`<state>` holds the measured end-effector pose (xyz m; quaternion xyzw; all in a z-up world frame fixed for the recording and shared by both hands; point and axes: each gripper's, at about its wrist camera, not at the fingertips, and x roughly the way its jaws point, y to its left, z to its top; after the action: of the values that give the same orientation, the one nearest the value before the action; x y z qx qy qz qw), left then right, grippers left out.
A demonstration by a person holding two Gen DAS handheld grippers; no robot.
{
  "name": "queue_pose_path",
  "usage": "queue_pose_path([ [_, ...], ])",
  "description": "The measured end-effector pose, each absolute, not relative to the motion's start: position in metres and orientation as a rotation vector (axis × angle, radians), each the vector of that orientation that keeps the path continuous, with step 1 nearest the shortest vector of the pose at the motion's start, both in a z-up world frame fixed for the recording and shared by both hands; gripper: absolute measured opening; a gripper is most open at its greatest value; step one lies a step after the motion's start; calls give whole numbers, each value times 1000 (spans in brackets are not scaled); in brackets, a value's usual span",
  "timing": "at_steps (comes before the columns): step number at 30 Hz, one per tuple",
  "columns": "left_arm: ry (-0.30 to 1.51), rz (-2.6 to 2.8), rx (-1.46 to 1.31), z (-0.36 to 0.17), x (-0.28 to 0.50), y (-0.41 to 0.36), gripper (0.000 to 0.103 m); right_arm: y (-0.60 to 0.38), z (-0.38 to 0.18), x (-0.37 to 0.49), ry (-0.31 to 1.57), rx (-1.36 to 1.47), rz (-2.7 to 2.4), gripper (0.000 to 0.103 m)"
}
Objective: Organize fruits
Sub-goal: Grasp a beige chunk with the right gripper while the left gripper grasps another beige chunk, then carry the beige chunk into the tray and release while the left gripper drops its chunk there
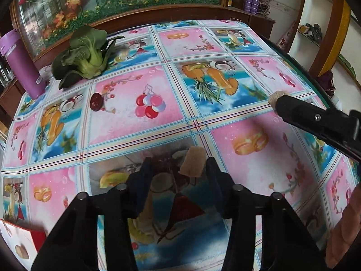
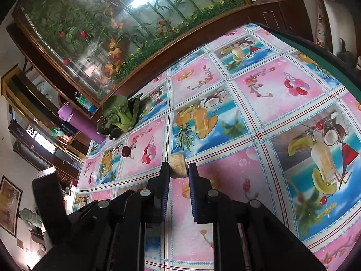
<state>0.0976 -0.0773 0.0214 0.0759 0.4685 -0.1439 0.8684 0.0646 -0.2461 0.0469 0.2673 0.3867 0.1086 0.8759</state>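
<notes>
In the left wrist view my left gripper stands open low over the fruit-print tablecloth. A tan spongy chunk sits in the gap, close against the right finger; the left finger is clear of it. My right gripper is shut on a second tan chunk, pinched at its fingertips above the cloth. The same gripper enters the left wrist view from the right with that chunk at its tip. A dark red round fruit lies far left.
A bok choy and a purple bottle stand at the far left corner. A red-and-white box lies at the near left edge. A hand shows at right. The table edge curves along the right.
</notes>
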Motion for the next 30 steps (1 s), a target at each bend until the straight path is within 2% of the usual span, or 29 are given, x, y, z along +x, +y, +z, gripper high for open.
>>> queue_pose_path([
  [5,993,-335,136,18,102,-80,21,-244,46,65,811,550,228,15],
  [6,991,-335,138,18,101,-81,20,-244,46,65,812,551,230,15],
  [15,959,-319,80,35,81,-67,20,-233,47,62,805,500,253,15],
  [30,741,-173,-25,117,-37,31,20,-191,64,34,677,322,315,15],
])
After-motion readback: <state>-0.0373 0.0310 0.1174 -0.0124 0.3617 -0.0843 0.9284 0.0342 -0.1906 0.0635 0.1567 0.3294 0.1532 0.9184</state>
